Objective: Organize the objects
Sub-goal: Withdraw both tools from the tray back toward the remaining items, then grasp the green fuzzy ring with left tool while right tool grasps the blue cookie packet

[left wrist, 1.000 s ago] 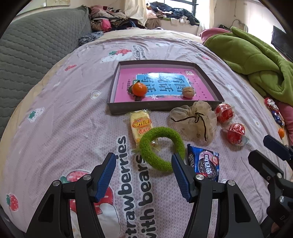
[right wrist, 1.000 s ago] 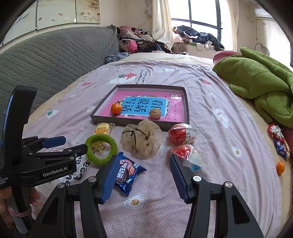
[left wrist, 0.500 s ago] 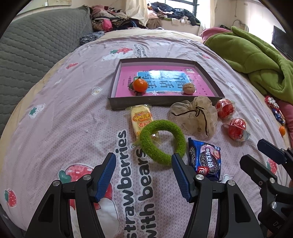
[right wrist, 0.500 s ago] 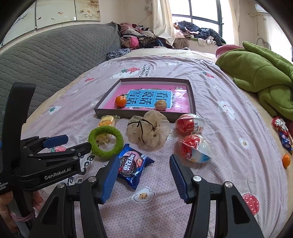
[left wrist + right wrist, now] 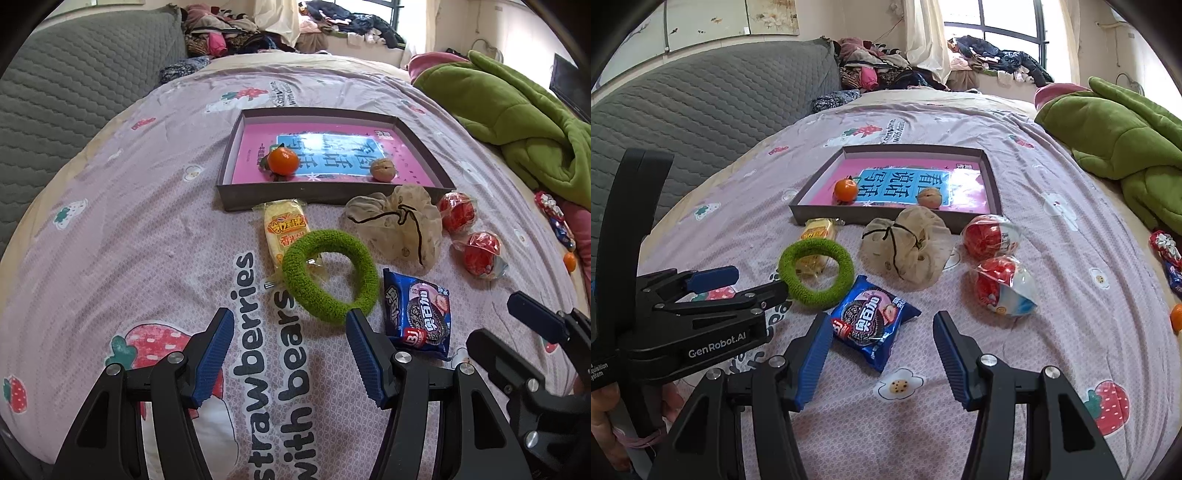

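A shallow grey tray (image 5: 332, 192) (image 5: 991, 173) with a pink book inside holds a tangerine (image 5: 282, 161) (image 5: 846, 189) and a walnut (image 5: 383, 170) (image 5: 929, 197). In front of it lie a yellow snack pack (image 5: 284, 225), a green fuzzy ring (image 5: 330, 273) (image 5: 816, 272), a beige drawstring pouch (image 5: 402, 225) (image 5: 905, 245), two red wrapped eggs (image 5: 458, 214) (image 5: 991, 236) and a blue cookie packet (image 5: 419, 314) (image 5: 870, 319). My left gripper (image 5: 290, 349) is open just short of the ring. My right gripper (image 5: 881, 349) is open, the cookie packet just ahead of its left finger.
A green blanket (image 5: 517, 122) is heaped at the right. Small sweets (image 5: 1165, 251) and a loose tangerine (image 5: 1176, 317) lie near the right edge. A grey quilted headboard (image 5: 701, 110) rises on the left; clothes are piled at the far end.
The right gripper has come down and forward toward the cookie packet, which now sits larger and closer. The left gripper has stayed almost where it was.
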Demonstrator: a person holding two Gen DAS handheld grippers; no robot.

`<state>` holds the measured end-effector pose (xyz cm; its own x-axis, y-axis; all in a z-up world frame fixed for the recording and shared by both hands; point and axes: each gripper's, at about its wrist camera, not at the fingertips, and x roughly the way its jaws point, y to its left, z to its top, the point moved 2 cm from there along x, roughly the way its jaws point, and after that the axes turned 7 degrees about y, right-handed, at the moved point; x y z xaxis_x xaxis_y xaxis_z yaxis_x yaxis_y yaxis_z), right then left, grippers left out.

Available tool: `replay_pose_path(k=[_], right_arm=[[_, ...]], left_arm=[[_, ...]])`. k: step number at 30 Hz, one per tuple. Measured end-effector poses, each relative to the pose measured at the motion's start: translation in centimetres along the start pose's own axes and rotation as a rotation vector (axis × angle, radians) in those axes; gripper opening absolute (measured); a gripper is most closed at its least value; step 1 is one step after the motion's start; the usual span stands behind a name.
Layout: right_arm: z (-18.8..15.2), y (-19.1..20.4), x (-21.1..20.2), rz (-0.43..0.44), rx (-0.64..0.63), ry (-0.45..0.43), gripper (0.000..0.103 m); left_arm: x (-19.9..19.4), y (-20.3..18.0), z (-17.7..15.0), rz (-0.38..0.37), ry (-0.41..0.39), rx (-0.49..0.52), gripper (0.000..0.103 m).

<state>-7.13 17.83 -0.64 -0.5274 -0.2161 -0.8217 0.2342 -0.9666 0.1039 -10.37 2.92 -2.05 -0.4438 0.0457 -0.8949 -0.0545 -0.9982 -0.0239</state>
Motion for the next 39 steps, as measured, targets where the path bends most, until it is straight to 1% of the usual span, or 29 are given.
replay_pose_path(k=[7, 16, 21, 29, 34, 39], right_arm=[[-0.5, 0.6, 0.7, 0.008, -0.009, 0.013, 0.056], [-1.0, 0.9, 1.9, 0.024, 0.011, 0.026, 0.056], [-0.6, 1.0, 2.7, 0.022, 0.038, 0.027, 0.056], [0.1, 1.1, 4.5, 0.013, 0.095, 0.042, 0.056], [0.6, 0.7, 5.6, 0.003, 0.144, 0.051, 0.056], [0.9, 0.9, 6.4, -0.002, 0.139, 0.065, 0.056]], left_arm=[[0.7, 0.1, 0.0, -0.005, 0.010, -0.012, 0.065], [1.4, 0.3, 0.3, -0.019, 0.017, -0.038, 0.065], [1.9, 0.6, 1.1, -0.021, 0.019, -0.066, 0.065], [3.3, 0.7, 2.0, -0.014, 0.037, -0.082, 0.065], [4.2, 0.8, 1.8, -0.012, 0.046, -0.082, 0.065], [4.8, 1.4, 1.7, -0.020, 0.052, -0.091, 0.065]])
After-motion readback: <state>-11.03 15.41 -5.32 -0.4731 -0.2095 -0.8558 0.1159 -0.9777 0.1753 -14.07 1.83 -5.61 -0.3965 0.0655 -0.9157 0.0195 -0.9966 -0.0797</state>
